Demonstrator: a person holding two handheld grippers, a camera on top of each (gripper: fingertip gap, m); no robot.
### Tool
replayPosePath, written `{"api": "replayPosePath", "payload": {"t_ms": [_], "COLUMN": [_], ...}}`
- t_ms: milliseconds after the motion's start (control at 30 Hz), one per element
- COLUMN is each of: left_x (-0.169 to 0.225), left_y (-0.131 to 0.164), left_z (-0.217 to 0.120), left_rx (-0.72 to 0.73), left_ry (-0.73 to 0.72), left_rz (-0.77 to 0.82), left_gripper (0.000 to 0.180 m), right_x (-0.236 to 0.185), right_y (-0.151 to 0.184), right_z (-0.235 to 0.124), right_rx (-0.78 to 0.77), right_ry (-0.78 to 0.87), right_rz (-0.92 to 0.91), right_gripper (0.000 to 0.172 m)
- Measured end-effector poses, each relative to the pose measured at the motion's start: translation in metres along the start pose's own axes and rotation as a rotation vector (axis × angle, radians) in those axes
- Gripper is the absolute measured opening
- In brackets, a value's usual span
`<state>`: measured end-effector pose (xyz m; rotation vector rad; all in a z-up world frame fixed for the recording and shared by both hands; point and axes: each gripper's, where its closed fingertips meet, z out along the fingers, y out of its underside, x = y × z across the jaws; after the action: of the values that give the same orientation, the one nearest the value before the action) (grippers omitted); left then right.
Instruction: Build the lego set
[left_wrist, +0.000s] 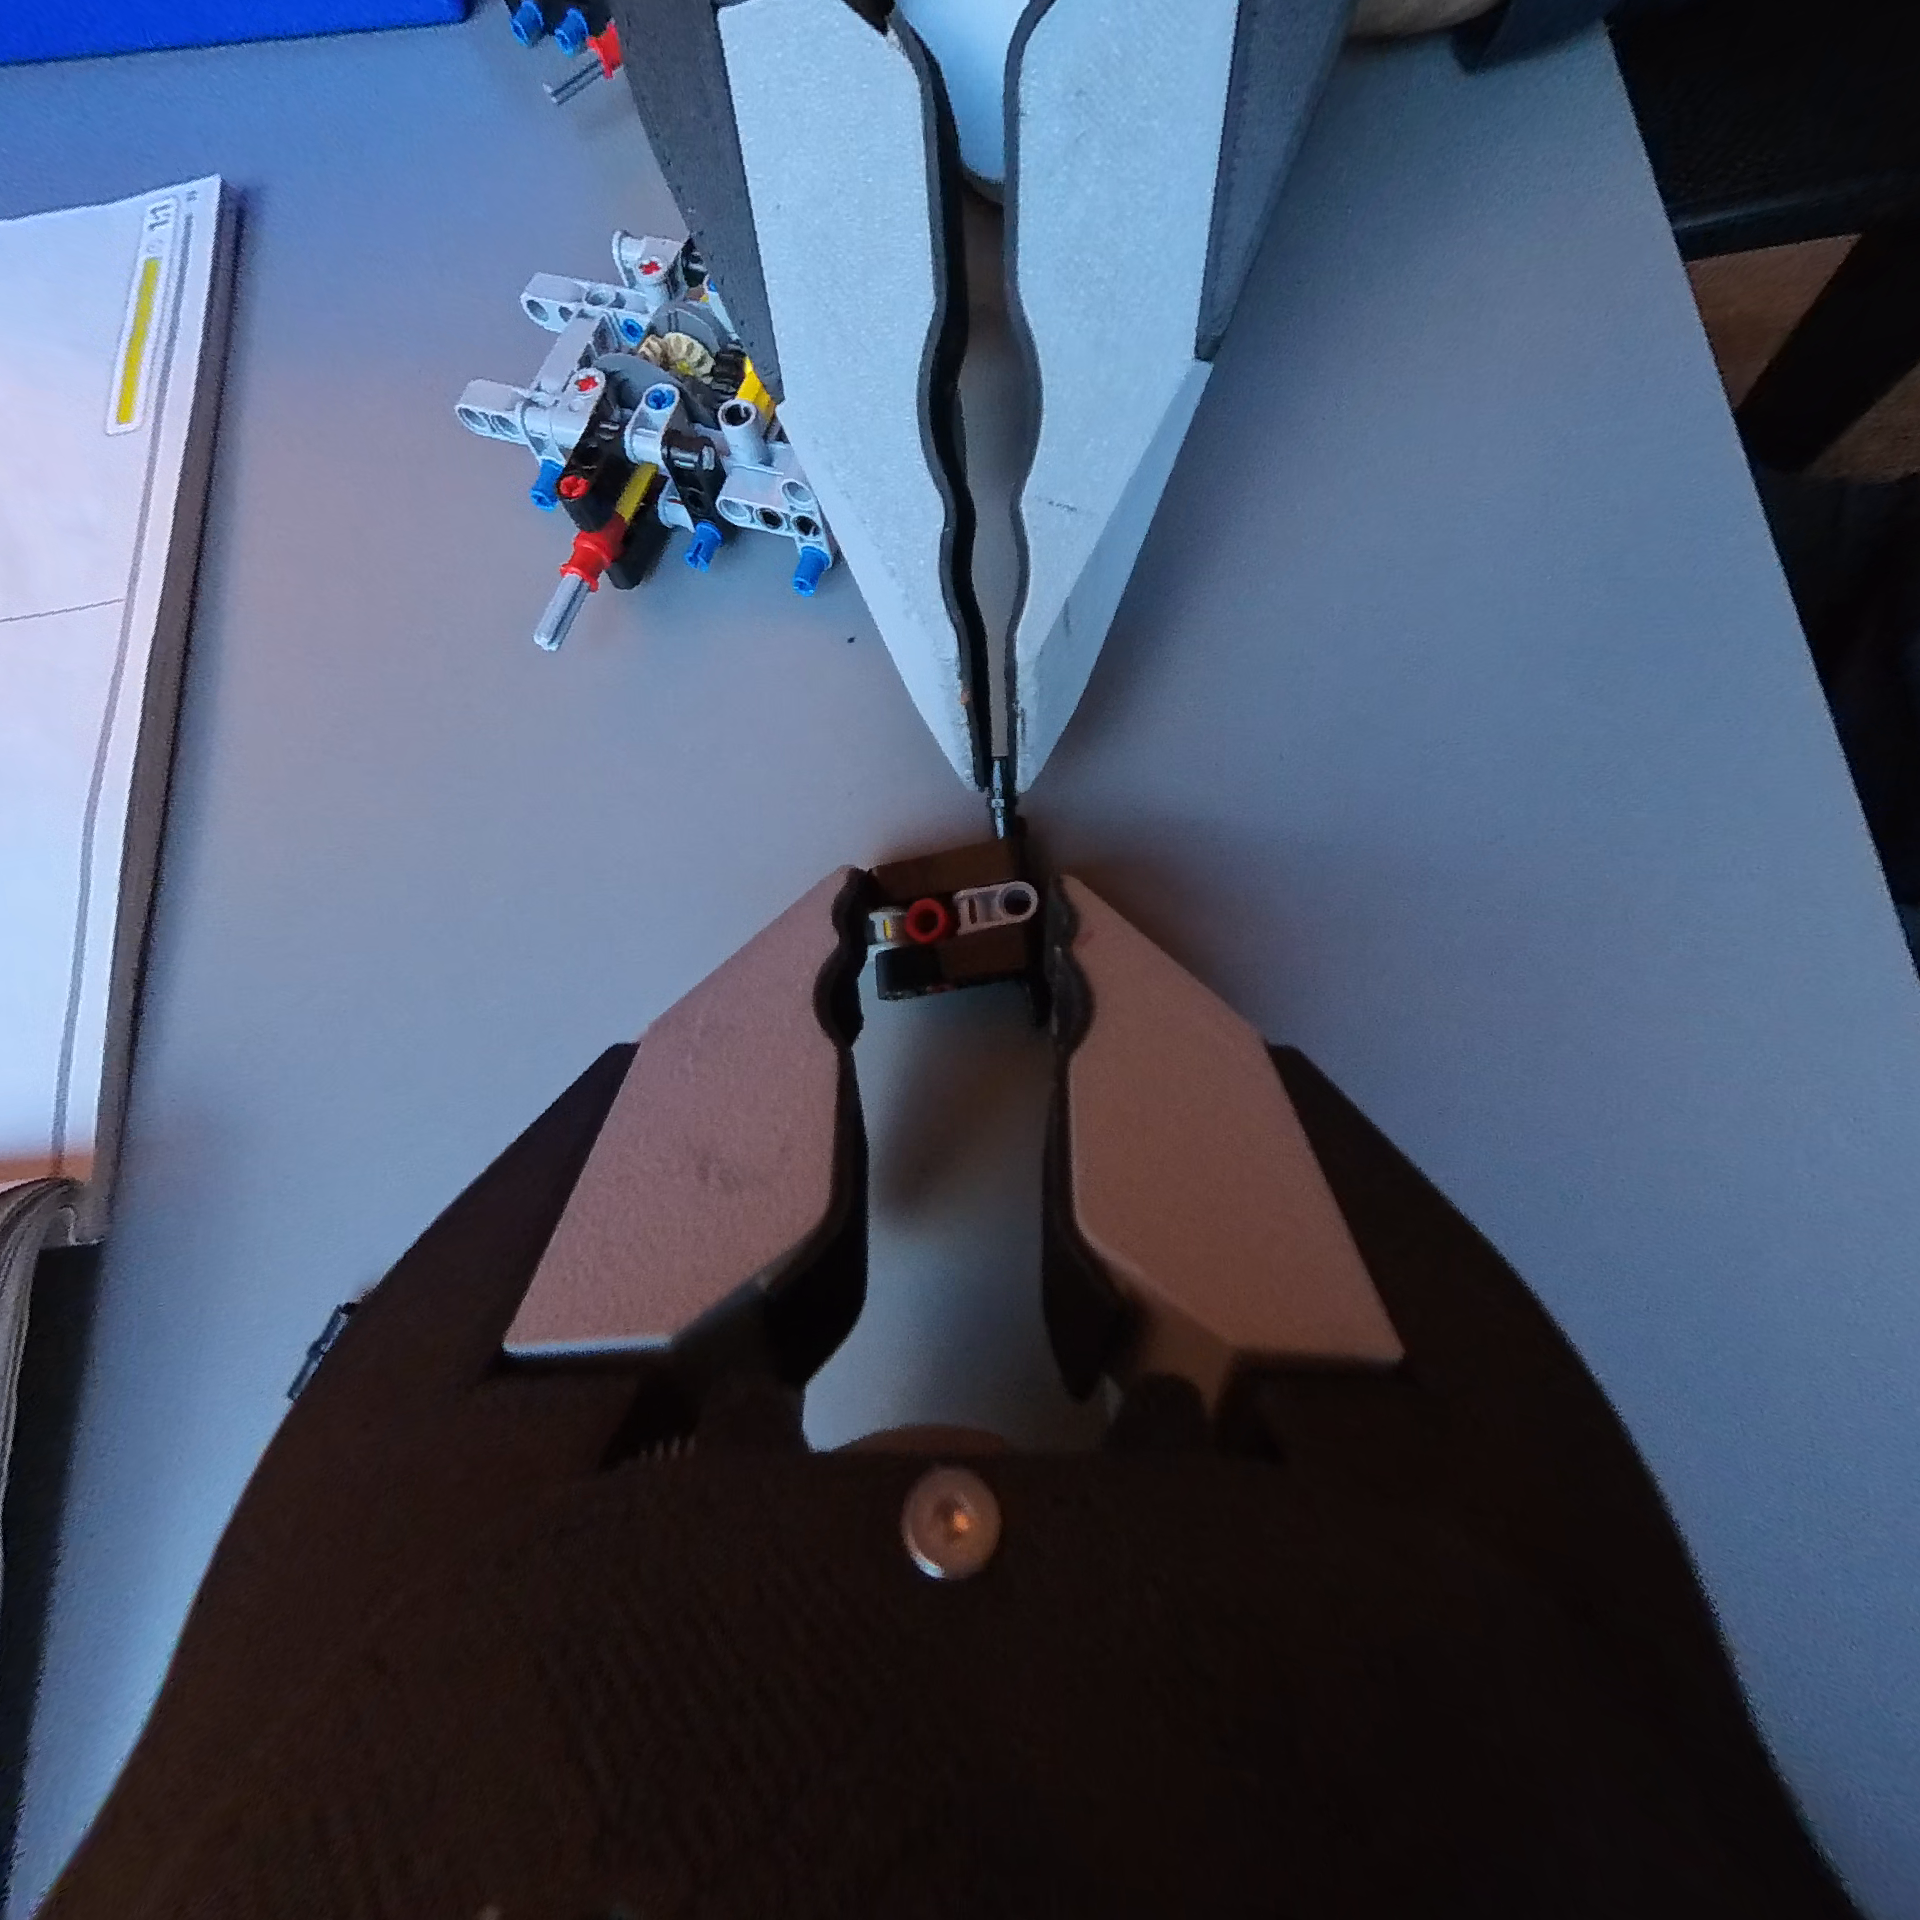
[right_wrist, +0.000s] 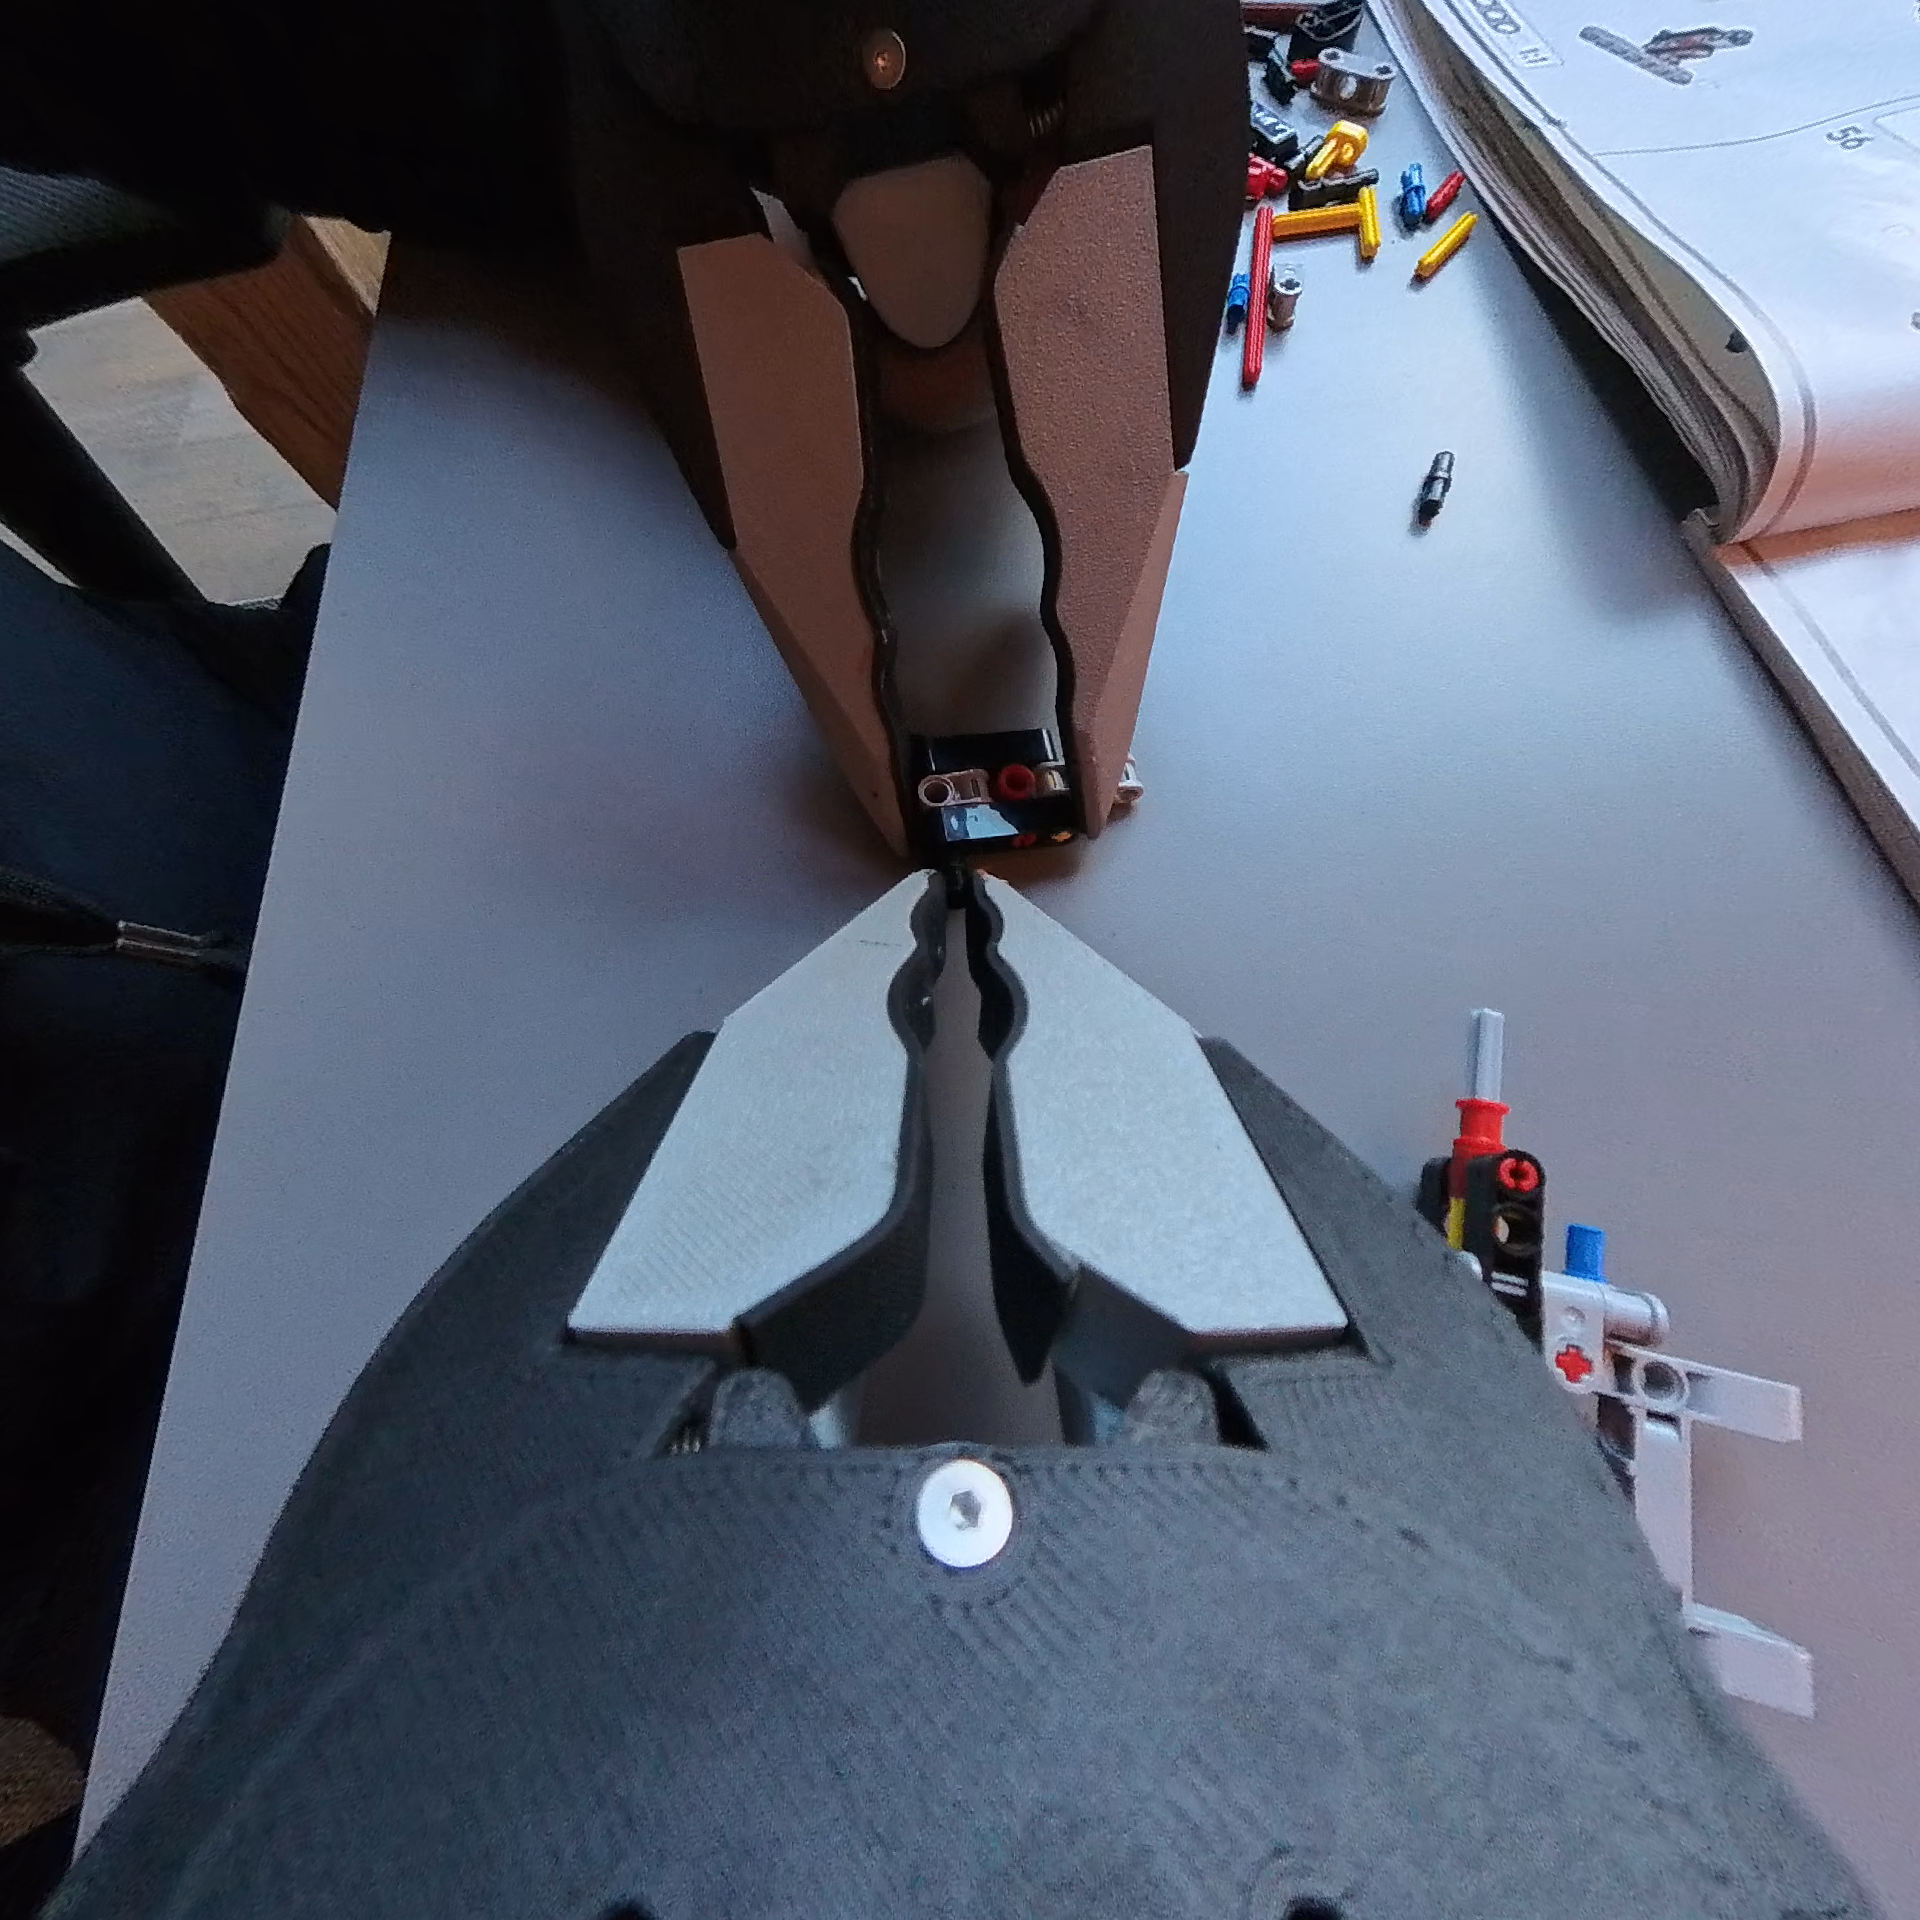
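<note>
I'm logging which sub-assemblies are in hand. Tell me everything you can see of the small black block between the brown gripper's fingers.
The small black block is a glossy plastic building-toy piece between the left gripper's brown fingers, whose pads flank it on both sides, at the table. A light grey connector with a round hole, a red pin end and a pale bush sit on one face. The right gripper's dark pin meets the block's edge.

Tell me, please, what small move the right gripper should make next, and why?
Probably ease the right gripper straight forward: its small dark pin already points at the black block assembly clamped by the left gripper, nearly touching.
</note>
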<state>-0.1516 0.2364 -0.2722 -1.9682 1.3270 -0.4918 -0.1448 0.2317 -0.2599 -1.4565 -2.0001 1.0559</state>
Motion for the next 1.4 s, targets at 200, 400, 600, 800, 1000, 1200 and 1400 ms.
{"api": "replayPosePath", "payload": {"t_ms": [200,400,600,800,1000,1200,1400], "left_x": [0.002,0.003,0.004,0.005,0.005,0.006,0.006], "left_y": [0.002,0.004,0.004,0.004,0.004,0.004,0.003], "left_z": [-0.002,-0.004,-0.004,-0.004,-0.004,-0.005,-0.005], "left_rx": [0.003,0.006,0.006,0.006,0.007,0.006,0.004], "left_ry": [0.014,0.032,0.035,0.034,0.035,0.031,0.033], "left_rz": [0.025,0.029,0.033,0.04,0.046,0.063,0.061], "left_gripper": [0.031,0.031,0.031,0.031,0.031,0.031,0.031], "right_x": [-0.003,-0.006,-0.007,-0.007,-0.008,-0.007,-0.007], "right_y": [-0.003,0.0,0.007,0.004,0.004,0.003,0.001], "right_z": [0.003,0.007,0.011,0.009,0.01,0.009,0.008], "right_rx": [0.005,-0.021,-0.075,-0.054,-0.061,-0.059,-0.045], "right_ry": [-0.016,-0.023,-0.001,0.004,0.018,0.04,-0.004], "right_rz": [0.02,0.028,-0.002,-0.008,-0.026,-0.061,-0.004], "right_gripper": [0.0,0.001,0.001,0.001,0.001,0.0,0.0]}}
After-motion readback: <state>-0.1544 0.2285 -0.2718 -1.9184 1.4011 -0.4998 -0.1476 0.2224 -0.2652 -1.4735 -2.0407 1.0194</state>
